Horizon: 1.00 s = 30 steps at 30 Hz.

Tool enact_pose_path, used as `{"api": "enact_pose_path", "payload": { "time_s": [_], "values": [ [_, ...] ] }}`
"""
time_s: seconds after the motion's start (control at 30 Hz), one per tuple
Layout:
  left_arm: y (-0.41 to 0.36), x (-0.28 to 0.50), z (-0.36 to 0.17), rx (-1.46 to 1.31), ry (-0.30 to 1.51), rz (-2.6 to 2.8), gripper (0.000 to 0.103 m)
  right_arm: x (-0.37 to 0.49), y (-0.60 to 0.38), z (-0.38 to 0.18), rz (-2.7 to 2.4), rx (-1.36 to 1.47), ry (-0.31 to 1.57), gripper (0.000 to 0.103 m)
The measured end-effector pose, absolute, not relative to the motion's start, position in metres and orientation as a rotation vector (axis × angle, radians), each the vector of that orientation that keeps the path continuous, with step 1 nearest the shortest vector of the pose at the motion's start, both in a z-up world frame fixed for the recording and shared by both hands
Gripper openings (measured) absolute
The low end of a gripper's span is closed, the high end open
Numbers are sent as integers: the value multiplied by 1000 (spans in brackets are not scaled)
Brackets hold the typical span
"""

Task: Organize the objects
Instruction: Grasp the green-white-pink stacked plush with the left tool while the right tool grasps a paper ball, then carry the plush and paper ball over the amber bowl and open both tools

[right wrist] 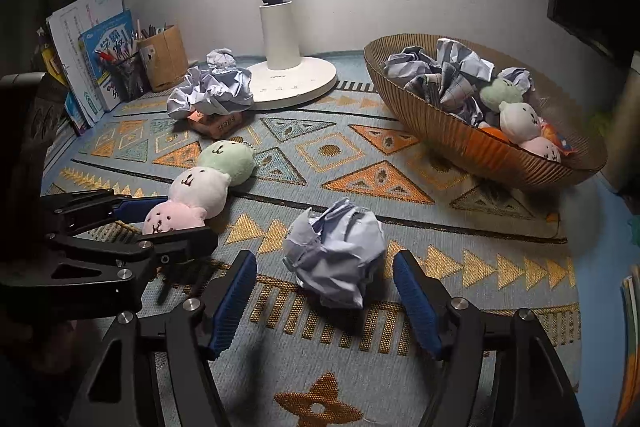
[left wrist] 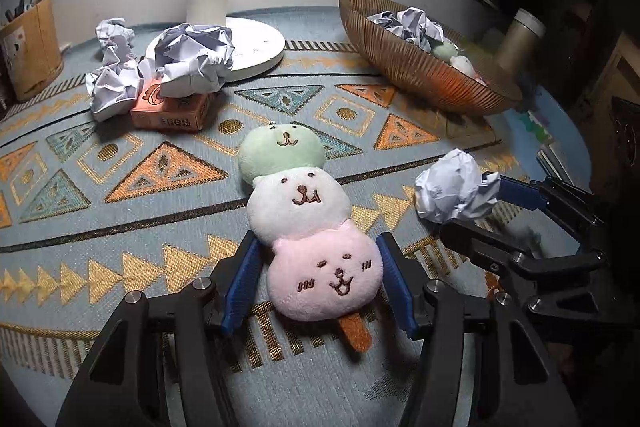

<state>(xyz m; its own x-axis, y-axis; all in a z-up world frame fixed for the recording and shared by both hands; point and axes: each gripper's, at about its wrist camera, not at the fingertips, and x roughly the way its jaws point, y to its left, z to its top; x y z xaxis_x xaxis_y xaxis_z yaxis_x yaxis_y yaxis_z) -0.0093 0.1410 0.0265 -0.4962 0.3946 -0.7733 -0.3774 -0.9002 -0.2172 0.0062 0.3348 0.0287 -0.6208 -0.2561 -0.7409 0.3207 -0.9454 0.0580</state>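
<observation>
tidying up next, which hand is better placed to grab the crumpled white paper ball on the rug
Right. The right hand-held gripper already straddles the crumpled white paper ball, blue pads open on either side. The left hand-held gripper brackets the three-faced plush toy instead.

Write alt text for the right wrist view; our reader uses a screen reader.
Open blue fingers flank a paper ball on a patterned mat. To the left, the left gripper straddles a plush; a basket sits far right.
</observation>
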Motion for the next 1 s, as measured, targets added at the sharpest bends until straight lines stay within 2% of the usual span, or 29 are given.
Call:
{"api": "enact_pose_path", "payload": {
  "time_s": [0.03, 0.07, 0.1, 0.17, 0.23, 0.27, 0.3, 0.37, 0.4, 0.5, 0.8, 0.93, 1.0],
  "values": [
    [141, -8, 27, -1251, -19, 2391, 68, 6, 336, 28, -2569, 1153, 95, 69],
    [140, -8, 27, -1263, -22, 2397, 85, 6, 337, 27, -2569, 1155, 81, 69],
    [139, -9, 27, -1272, -36, 2408, 95, 4, 337, 27, -2573, 1164, 72, 69],
    [136, -12, 27, -1273, -83, 2412, 97, 1, 340, 28, -2579, 1166, 28, 69],
    [137, -17, 27, -1280, -100, 2417, 96, -4, 343, 27, -2563, 1185, -35, 69],
    [139, -19, 26, -1291, -87, 2433, 90, -6, 344, 25, -2558, 1202, -57, 62],
    [143, -20, 25, -1301, -38, 2454, 79, -9, 345, 23, -2537, 1213, -81, 46],
    [149, -19, 25, -1283, 33, 2460, 60, -9, 344, 21, -2528, 1218, -85, 45],
    [150, -17, 26, -1265, 24, 2452, 55, -8, 344, 22, -2531, 1204, -83, 45],
    [153, -13, 25, -1235, 48, 2499, 51, -3, 340, 23, -2562, 1177, -38, 44],
    [162, -7, 29, -1192, 161, 2556, 51, 2, 329, 24, -2652, 1158, 112, 44],
    [161, -7, 29, -1195, 143, 2564, 51, 7, 335, 30, -2673, 1117, 78, 44],
    [163, -4, 35, -1172, 121, 2554, 50, 16, 346, 39, -2678, 1066, 2, 43]
  ]
}}
